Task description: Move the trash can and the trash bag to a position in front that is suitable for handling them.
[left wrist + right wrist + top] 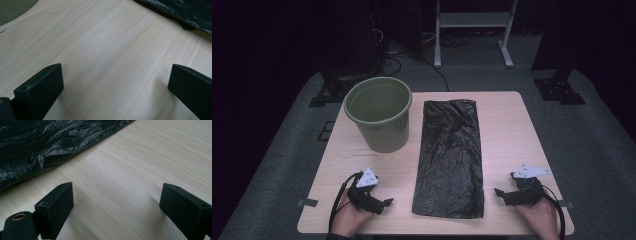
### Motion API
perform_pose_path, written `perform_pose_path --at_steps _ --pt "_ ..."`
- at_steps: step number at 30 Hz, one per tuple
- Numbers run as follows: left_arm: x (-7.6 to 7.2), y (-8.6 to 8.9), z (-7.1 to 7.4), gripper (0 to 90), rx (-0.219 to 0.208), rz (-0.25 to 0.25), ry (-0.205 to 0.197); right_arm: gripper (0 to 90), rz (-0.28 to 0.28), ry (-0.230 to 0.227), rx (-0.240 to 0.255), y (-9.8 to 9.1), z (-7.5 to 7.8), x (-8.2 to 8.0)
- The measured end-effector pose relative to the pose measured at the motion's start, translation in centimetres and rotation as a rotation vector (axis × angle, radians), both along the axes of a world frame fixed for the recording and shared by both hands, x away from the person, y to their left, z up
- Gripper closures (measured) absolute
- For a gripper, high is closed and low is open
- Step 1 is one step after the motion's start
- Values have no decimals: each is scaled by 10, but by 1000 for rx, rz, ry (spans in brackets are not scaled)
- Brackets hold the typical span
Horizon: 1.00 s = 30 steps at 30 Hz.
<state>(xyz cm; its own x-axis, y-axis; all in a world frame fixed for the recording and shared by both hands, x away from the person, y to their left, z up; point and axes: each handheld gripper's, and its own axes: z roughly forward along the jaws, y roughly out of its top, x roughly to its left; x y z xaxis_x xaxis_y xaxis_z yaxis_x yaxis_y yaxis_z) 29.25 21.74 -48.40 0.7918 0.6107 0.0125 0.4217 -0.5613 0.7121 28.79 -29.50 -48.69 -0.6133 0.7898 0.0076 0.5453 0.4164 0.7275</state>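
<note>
Left claw [388, 202] and right claw [498, 191] rest wide open, empty, near tabletop's [507, 130] front corners. Black bag [451, 157] flat, green bin [379, 120] unlined: nothing begun.

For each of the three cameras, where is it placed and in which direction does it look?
High view: above the person's side, looking forward and down on the table, green bucket and black plastic bag; both hands with the left gripper and right gripper show.
Left gripper view: on the left gripper, looking low across the wood toward the bag's edge; its open jaws show.
Right gripper view: on the right gripper, facing the bag; its open jaws show.
Shared: both gripper views see the bag and bare tabletop.
</note>
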Motion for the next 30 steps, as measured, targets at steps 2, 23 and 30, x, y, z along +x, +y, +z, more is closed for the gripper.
perform_pose_path --at_steps 2,23,30 --pt "0 0 0 0 0 -1 0 113 -2 2 0 0 0 0" --pt "2 -1 0 0 0 7 0 170 58 37 90 19 10 2" --pt "2 -1 0 0 0 7 0 170 100 34 115 43 14 7"
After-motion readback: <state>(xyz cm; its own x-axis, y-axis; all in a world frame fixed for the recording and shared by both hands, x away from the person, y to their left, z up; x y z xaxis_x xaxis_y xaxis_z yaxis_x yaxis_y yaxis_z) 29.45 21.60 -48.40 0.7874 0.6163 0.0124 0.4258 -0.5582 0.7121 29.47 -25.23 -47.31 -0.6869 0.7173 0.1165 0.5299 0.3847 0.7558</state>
